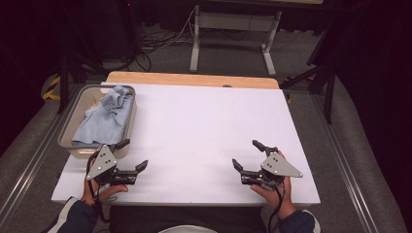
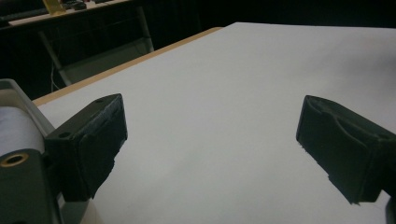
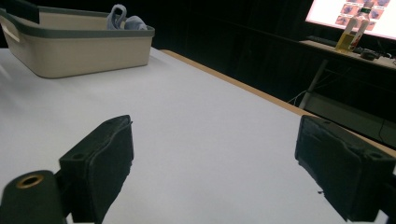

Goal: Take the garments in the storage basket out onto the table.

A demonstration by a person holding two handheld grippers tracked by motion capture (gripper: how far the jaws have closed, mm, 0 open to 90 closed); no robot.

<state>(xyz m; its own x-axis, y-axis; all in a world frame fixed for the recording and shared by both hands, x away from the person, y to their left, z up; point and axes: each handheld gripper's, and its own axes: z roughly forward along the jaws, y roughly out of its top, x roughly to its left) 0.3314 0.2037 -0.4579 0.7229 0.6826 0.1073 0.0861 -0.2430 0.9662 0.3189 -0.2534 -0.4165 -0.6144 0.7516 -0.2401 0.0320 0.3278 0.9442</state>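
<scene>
A beige basket (image 1: 85, 95) with a grey rim stands at the left edge of the white table (image 1: 204, 126); a light blue cloth (image 1: 104, 116) lies crumpled inside it. The same basket (image 3: 79, 49) with the cloth (image 3: 122, 18) peeking over its rim appears far off in the right gripper view. My left gripper (image 1: 134, 154) rests near the table's front left, just in front of the basket, open with nothing between its jaws. My right gripper (image 1: 246, 154) rests at the front right, open and empty too. Both gripper views look across bare white tabletop between wide-apart jaws.
A wooden strip (image 1: 194, 79) runs along the table's far edge. Beyond it stands a white table frame (image 1: 233, 29) with cables on the floor. A lit screen (image 3: 355, 16) and a bottle (image 3: 355, 28) sit on a side desk in the right gripper view.
</scene>
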